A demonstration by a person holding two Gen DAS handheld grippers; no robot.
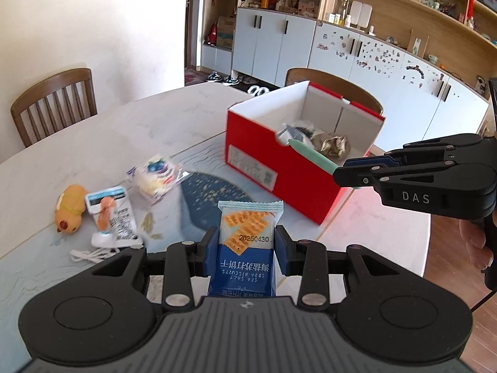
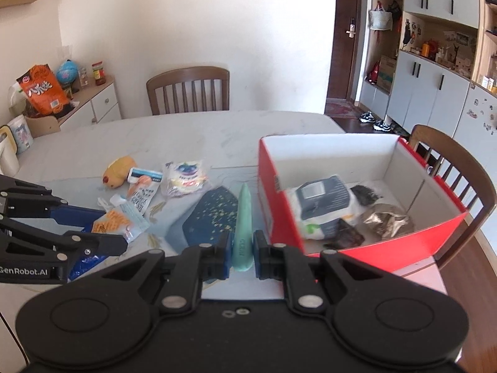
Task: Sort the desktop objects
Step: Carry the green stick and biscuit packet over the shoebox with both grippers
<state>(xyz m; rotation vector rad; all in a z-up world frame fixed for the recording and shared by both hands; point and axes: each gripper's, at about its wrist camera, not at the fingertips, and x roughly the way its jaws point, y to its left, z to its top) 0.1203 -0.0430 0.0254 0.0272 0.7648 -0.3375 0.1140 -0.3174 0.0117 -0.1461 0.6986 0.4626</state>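
Note:
My left gripper is shut on a blue soda biscuit packet and holds it above the table. It also shows in the right wrist view. My right gripper is shut on a mint green stick and holds it left of the red box. In the left wrist view the green stick points over the red box. The box holds a wipes pack and a crumpled silver wrapper.
On the table lie a yellow plush toy, a white tube packet, a blueberry snack bag and a dark blue speckled mat. Wooden chairs stand around the table. White cabinets stand behind.

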